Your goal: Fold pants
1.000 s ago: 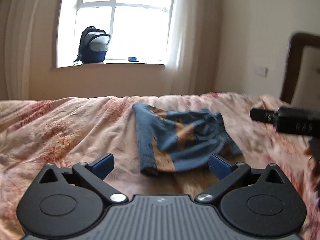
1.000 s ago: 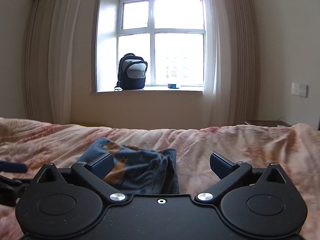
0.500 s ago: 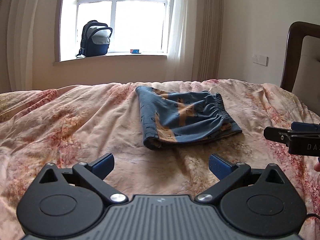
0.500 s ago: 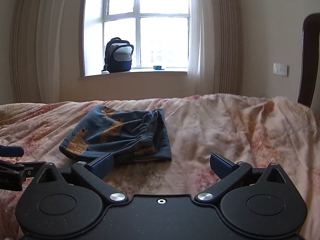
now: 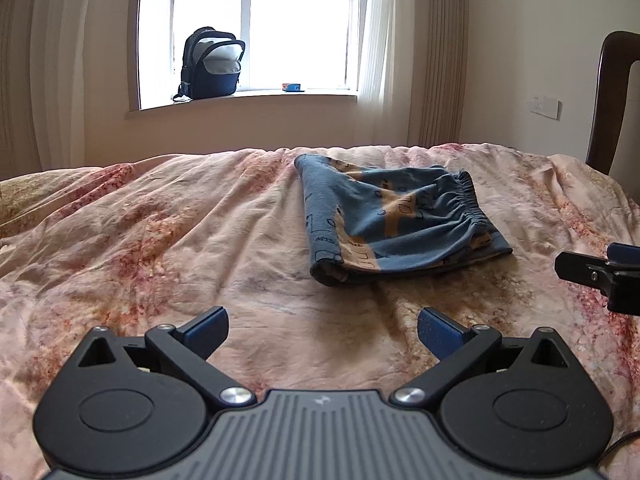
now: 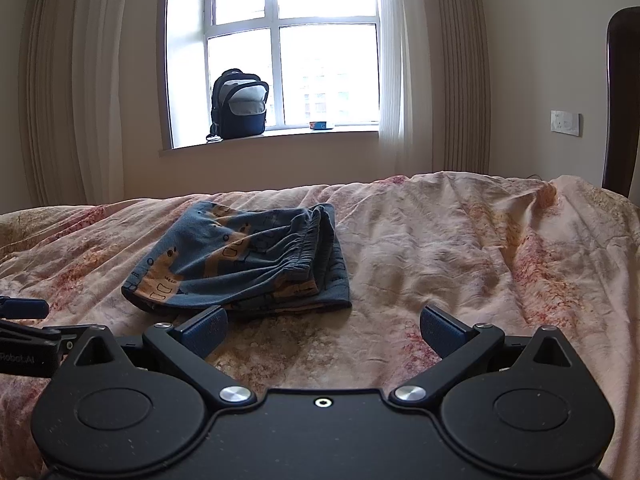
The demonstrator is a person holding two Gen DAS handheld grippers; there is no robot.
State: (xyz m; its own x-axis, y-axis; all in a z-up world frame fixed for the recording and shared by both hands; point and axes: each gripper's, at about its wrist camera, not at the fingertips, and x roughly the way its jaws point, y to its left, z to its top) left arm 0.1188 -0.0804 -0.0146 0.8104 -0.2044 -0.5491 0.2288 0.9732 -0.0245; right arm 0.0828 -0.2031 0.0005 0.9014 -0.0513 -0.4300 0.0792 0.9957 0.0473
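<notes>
Blue pants with orange print (image 5: 396, 220) lie folded in a compact stack on the pink floral bedspread (image 5: 160, 240), elastic waistband on the right side. They also show in the right wrist view (image 6: 240, 264). My left gripper (image 5: 322, 330) is open and empty, low over the bed, short of the pants. My right gripper (image 6: 323, 330) is open and empty, just short of the stack's near edge. The right gripper's fingers (image 5: 600, 276) show at the right edge of the left wrist view. The left gripper's fingers (image 6: 24, 308) show at the left edge of the right wrist view.
A dark backpack (image 5: 210, 66) and a small box (image 5: 293, 87) sit on the windowsill beyond the bed. Curtains hang on both sides of the window. A dark wooden headboard (image 5: 612, 100) stands at the right, next to a wall switch (image 5: 544, 107).
Both grippers have drawn back from the folded pants and risen a little. The pants lie still on the bed. Both jaws stay open.
</notes>
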